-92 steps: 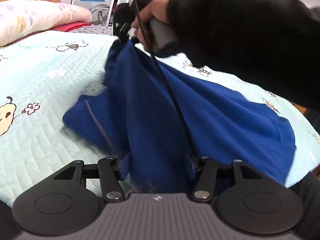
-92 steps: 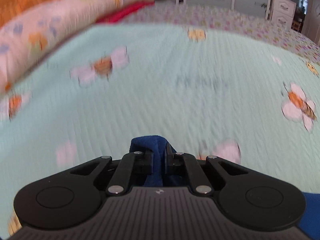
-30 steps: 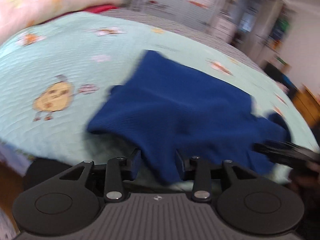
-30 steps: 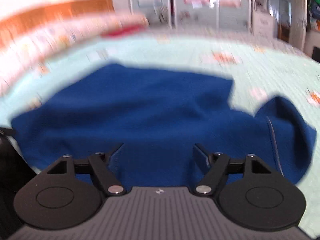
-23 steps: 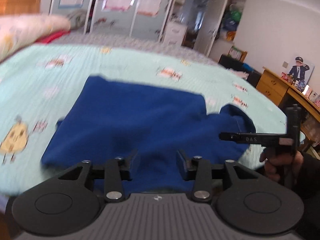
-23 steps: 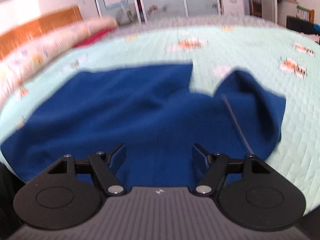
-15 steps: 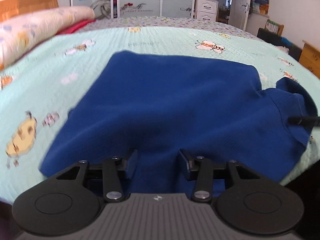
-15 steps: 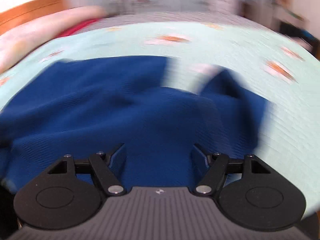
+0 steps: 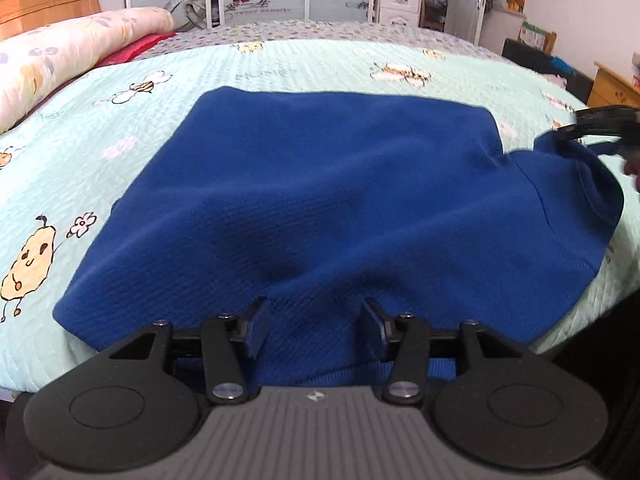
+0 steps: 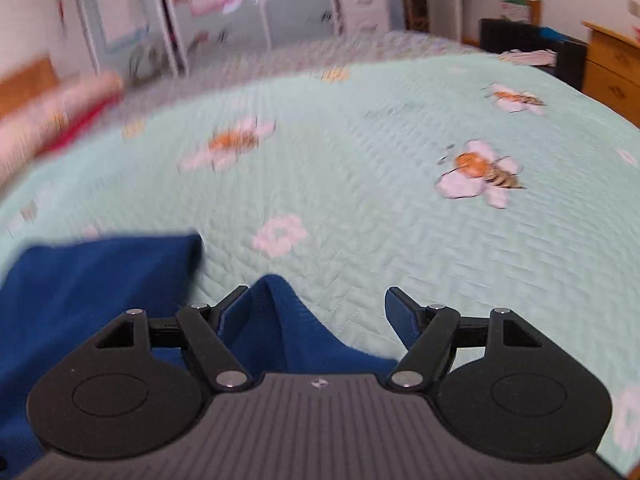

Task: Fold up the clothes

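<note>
Mint quilted bedspread [image 9: 312, 60], whole blue garment [image 9: 340, 208] spread flat only in left view, left gripper [image 9: 312, 326] and right gripper [image 10: 316, 312] fingers apart, right view blurred, sleeve bunched.

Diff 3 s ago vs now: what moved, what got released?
Both hand-held grippers let go: the left hand-held gripper and the right hand-held gripper, shut on the blue shirt then, now stand open. The shirt, lifted and bunched before, has come down and lies spread on the bee-print quilt. The right one has swung toward the sleeve. Quilt and pillow unchanged.
</note>
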A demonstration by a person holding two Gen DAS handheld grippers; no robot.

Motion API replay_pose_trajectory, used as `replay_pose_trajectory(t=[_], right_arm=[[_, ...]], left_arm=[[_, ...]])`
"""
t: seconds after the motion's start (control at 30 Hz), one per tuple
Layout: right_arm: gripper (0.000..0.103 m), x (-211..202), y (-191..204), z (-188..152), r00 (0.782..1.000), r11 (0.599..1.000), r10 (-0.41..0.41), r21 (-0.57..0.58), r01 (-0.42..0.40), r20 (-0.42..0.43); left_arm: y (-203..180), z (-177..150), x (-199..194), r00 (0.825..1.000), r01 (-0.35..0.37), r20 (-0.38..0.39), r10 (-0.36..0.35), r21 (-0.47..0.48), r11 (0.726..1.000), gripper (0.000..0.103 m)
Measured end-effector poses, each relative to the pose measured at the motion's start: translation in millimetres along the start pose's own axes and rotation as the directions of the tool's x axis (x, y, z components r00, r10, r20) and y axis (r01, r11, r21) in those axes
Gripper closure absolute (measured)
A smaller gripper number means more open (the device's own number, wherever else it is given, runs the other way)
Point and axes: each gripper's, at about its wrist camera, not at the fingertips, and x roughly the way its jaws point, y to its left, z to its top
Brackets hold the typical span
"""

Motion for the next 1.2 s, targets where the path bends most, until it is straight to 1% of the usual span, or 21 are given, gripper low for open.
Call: replay_pose_trajectory(t=[0.03, 0.07, 0.13, 0.17, 0.2, 0.27, 0.3, 0.33, 0.37, 0.47, 0.63, 0.7, 0.73, 0.8, 0.83, 0.9, 0.97, 1.0, 1.07, 1.13, 1.2], right_arm=[[0.058, 14.2, 2.8, -0.4, 0.999, 1.000, -0.007, -0.017, 0.006, -0.037], [0.099, 23.3, -0.5, -0.5, 0.998, 1.000, -0.006, 0.006, 0.006, -0.059], [0.102, 11.9, -35.4, -1.2, 1.000, 0.973, 0.019, 0.229, -0.019, 0.000], [0.102, -12.7, -56.0, -7.9, 0.993, 0.936, 0.000, 0.349, -0.041, 0.116], [0.102, -37.3, -76.6, -14.6, 0.973, 0.885, -0.034, 0.459, -0.076, 0.227], [0.100, -85.8, -114.4, -44.0, 0.907, 0.758, -0.119, 0.628, -0.180, 0.404], [0.099, -100.8, -127.6, -61.2, 0.900, 0.712, -0.147, 0.675, -0.192, 0.411], [0.089, -110.5, -136.2, -76.6, 0.912, 0.694, -0.173, 0.703, -0.155, 0.372], [0.084, -117.4, -139.3, -90.4, 0.928, 0.706, -0.190, 0.702, -0.098, 0.321], [0.081, -135.1, -134.7, -126.0, 0.944, 0.790, -0.213, 0.613, 0.015, 0.252], [0.056, -132.7, -129.8, -124.3, 0.938, 0.799, -0.197, 0.601, -0.015, 0.286], [0.038, -115.6, -132.5, -99.2, 0.936, 0.836, -0.178, 0.549, -0.020, 0.305], [0.031, -105.8, -136.9, -90.5, 0.939, 0.839, -0.187, 0.544, -0.001, 0.290], [0.031, -78.5, -158.3, -81.0, 0.960, 0.779, -0.221, 0.623, 0.067, 0.172], [0.031, -66.7, -168.0, -77.9, 0.967, 0.748, -0.217, 0.659, 0.077, 0.133], [0.039, -51.6, -181.9, -77.8, 0.980, 0.694, -0.125, 0.719, -0.024, 0.154], [0.097, -39.1, -189.3, -70.9, 0.984, 0.666, -0.009, 0.735, -0.126, 0.177], [0.099, -40.5, -191.4, -68.3, 0.982, 0.642, -0.003, 0.753, -0.142, 0.187], [0.099, -64.5, -186.3, -62.2, 0.956, 0.668, -0.065, 0.724, -0.171, 0.286], [0.098, -104.3, -157.3, -60.5, 0.896, 0.798, -0.139, 0.583, -0.151, 0.423], [0.088, -131.8, -114.5, -71.0, 0.842, 0.914, -0.172, 0.401, -0.057, 0.512]], left_arm=[[0.0, 0.2, -0.4, 1.000, 0.000, -0.001, 0.000, -0.001, 1.000, 0.050], [0.0, 0.5, -0.9, 1.000, 0.000, -0.001, 0.000, -0.001, 1.000, 0.050], [1.3, 1.0, -2.9, 1.000, 0.004, 0.001, -0.004, -0.006, 1.000, 0.050], [2.3, 0.2, -3.9, 1.000, 0.006, 0.003, -0.006, -0.009, 1.000, 0.050], [3.5, -0.4, -3.8, 1.000, 0.010, 0.005, -0.010, -0.014, 1.000, 0.050], [3.2, -1.8, -1.0, 1.000, 0.017, 0.006, -0.017, -0.024, 1.000, 0.049], [3.0, -2.3, 0.9, 1.000, 0.020, 0.007, -0.020, -0.027, 0.999, 0.049], [2.2, -2.1, 2.1, 1.000, 0.022, 0.009, -0.022, -0.027, 0.999, 0.048], [1.5, -1.9, 3.3, 1.000, 0.025, 0.012, -0.024, -0.027, 0.999, 0.047], [-0.9, -0.7, 5.5, 0.999, 0.031, 0.019, -0.031, -0.025, 0.999, 0.046], [-0.4, -0.3, 2.8, 0.999, 0.030, 0.019, -0.029, -0.024, 0.999, 0.046], [1.2, -1.1, 1.1, 1.000, 0.023, 0.017, -0.022, -0.030, 0.999, 0.046], [2.0, -1.5, 0.2, 1.000, 0.019, 0.015, -0.019, -0.032, 0.999, 0.046], [3.6, -2.3, -1.6, 1.000, 0.012, 0.013, -0.012, -0.038, 0.999, 0.046], [4.4, -2.7, -2.4, 1.000, 0.008, 0.011, -0.008, -0.041, 0.999, 0.046], [5.0, -2.9, -2.8, 1.000, 0.002, 0.007, -0.002, -0.044, 0.999, 0.046], [3.2, -1.3, -2.5, 1.000, -0.001, 0.005, 0.001, -0.037, 0.999, 0.046], [1.4, 0.2, -2.9, 1.000, -0.002, 0.006, 0.002, -0.030, 1.000, 0.046], [-2.0, 3.0, -3.6, 1.000, -0.003, 0.009, 0.003, -0.016, 1.000, 0.046], [-4.9, 5.8, -6.3, 1.000, 0.002, 0.022, -0.002, -0.012, 1.000, 0.046], [-6.2, 7.7, -4.7, 1.000, 0.003, 0.026, -0.003, -0.014, 1.000, 0.046]])
